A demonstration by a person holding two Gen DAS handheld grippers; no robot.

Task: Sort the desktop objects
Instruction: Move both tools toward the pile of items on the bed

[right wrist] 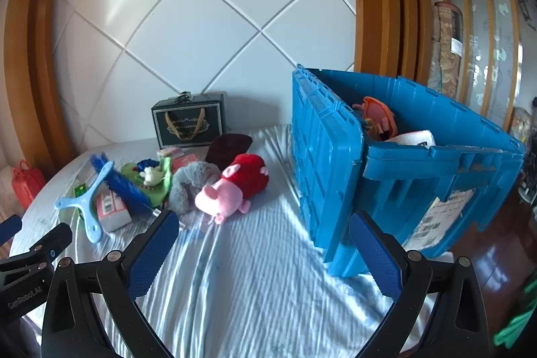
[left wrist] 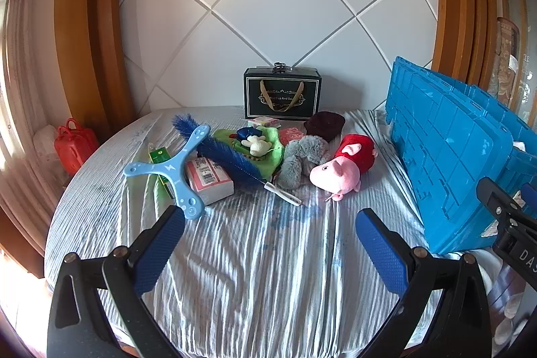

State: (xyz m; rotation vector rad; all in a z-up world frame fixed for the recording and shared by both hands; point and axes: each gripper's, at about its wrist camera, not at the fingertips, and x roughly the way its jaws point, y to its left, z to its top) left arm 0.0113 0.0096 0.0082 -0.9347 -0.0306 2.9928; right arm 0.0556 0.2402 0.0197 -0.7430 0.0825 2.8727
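A pile of objects lies at the back of the cloth-covered table (left wrist: 255, 257): a pink pig plush in red (left wrist: 342, 166) (right wrist: 231, 190), a grey plush (left wrist: 302, 160), a light blue boomerang toy (left wrist: 174, 170), a blue feather wand (left wrist: 228, 153), a pink packet (left wrist: 209, 180), a green cloth with small toys (left wrist: 258, 145) and a dark red hat (left wrist: 324, 124). An open blue crate (right wrist: 396, 176) stands at the right with toys inside. My left gripper (left wrist: 268, 244) is open and empty in front of the pile. My right gripper (right wrist: 263, 240) is open and empty beside the crate.
A black gift box (left wrist: 282, 93) stands against the tiled wall behind the pile. A red container (left wrist: 74, 145) sits off the table's left edge. The crate's lid (left wrist: 443, 150) hangs open toward the pile. Wooden floor shows at the right (right wrist: 496, 264).
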